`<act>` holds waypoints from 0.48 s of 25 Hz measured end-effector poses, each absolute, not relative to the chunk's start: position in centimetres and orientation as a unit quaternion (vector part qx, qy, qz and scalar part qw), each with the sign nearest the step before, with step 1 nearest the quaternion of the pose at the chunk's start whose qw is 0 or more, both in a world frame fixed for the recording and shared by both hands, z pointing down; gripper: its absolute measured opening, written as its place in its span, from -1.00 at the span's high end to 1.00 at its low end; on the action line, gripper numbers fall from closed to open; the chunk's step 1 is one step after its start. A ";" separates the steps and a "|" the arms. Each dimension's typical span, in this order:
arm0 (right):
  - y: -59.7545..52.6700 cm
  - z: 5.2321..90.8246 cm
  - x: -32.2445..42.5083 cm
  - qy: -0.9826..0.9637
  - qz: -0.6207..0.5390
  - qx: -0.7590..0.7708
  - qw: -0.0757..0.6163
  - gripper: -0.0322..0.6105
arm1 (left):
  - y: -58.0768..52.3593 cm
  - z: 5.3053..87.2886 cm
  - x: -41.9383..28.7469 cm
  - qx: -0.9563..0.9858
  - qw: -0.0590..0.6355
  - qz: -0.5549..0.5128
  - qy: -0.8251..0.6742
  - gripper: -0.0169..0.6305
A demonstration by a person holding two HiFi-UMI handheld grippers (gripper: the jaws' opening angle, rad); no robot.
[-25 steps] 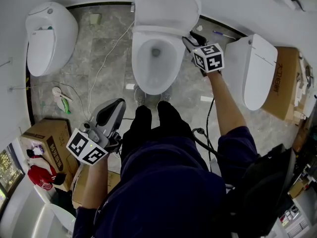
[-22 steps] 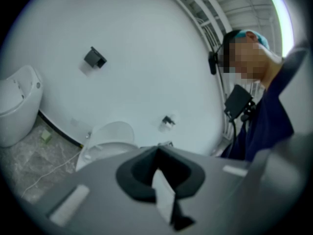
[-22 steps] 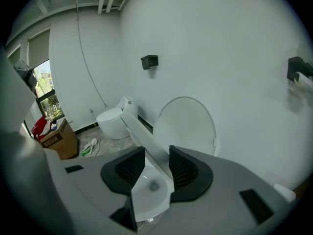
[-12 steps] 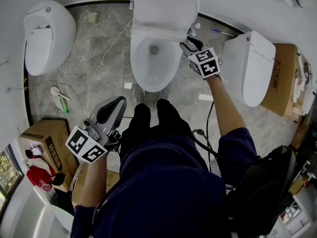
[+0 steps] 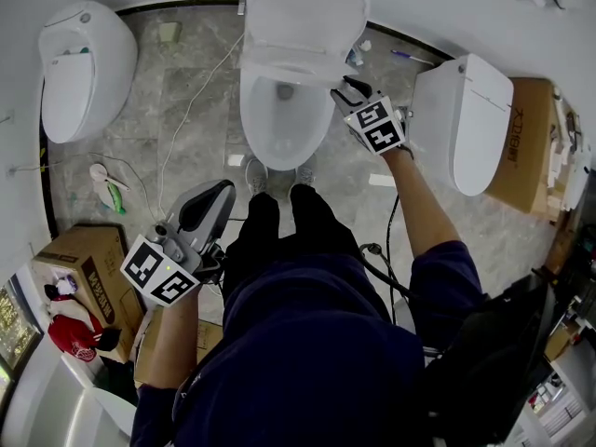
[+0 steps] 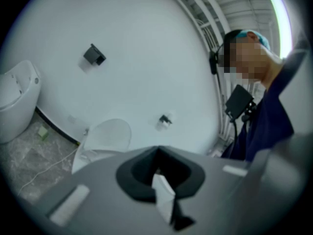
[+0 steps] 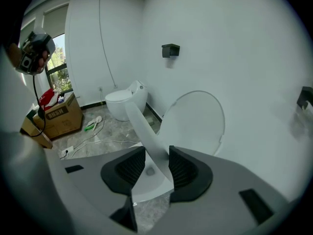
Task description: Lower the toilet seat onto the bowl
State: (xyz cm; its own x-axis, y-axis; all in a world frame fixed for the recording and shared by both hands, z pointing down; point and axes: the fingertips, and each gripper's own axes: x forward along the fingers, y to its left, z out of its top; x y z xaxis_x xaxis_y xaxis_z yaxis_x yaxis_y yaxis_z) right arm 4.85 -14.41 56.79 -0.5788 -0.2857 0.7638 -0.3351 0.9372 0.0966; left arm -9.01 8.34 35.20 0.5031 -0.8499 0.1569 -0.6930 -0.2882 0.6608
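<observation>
The white toilet bowl (image 5: pixel 277 128) stands at the top middle of the head view, with its lid (image 5: pixel 303 12) raised against the wall. The toilet seat (image 5: pixel 291 67) is tilted forward, away from the lid and partway over the bowl. My right gripper (image 5: pixel 346 88) holds its right side. In the right gripper view the seat (image 7: pixel 145 127) runs slantwise between the ribbed pads of the right gripper (image 7: pixel 156 153), which is shut on it, and the lid (image 7: pixel 195 119) stands behind. My left gripper (image 5: pixel 222 194) hangs shut and empty by the person's left leg. The left gripper (image 6: pixel 157 153) points up at the wall.
A second toilet (image 5: pixel 79 63) stands to the left and a third (image 5: pixel 470 124) to the right. Cardboard boxes (image 5: pixel 88 259) sit at the lower left, another box (image 5: pixel 531 147) at the far right. A white cable (image 5: pixel 186 119) crosses the grey floor. The person's feet (image 5: pixel 277 203) are at the bowl's front.
The right gripper has moved left and forward over the bowl's rim, bringing the seat away from the lid. The left gripper has stayed where it was.
</observation>
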 end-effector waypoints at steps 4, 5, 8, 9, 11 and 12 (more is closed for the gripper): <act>-13.5 57.5 5.1 -0.885 0.010 0.159 0.438 0.46 | 8.0 35.5 -8.8 0.795 0.350 -0.114 -0.482 0.93; -13.2 57.6 5.2 -0.883 0.003 0.153 0.443 0.46 | 8.0 35.6 -8.7 0.796 0.351 -0.114 -0.481 0.93; -12.4 57.7 5.2 -0.881 -0.015 0.140 0.451 0.46 | 7.9 35.8 -8.4 0.797 0.354 -0.115 -0.476 0.93; -12.2 57.8 5.2 -0.881 -0.019 0.137 0.453 0.46 | 7.8 35.9 -8.3 0.797 0.354 -0.115 -0.475 0.94; -11.9 57.9 5.2 -0.880 -0.024 0.132 0.456 0.46 | 7.7 36.0 -8.2 0.798 0.356 -0.116 -0.473 0.93; -11.7 58.0 5.2 -0.880 -0.027 0.129 0.457 0.46 | 7.6 36.0 -8.1 0.798 0.356 -0.117 -0.472 0.93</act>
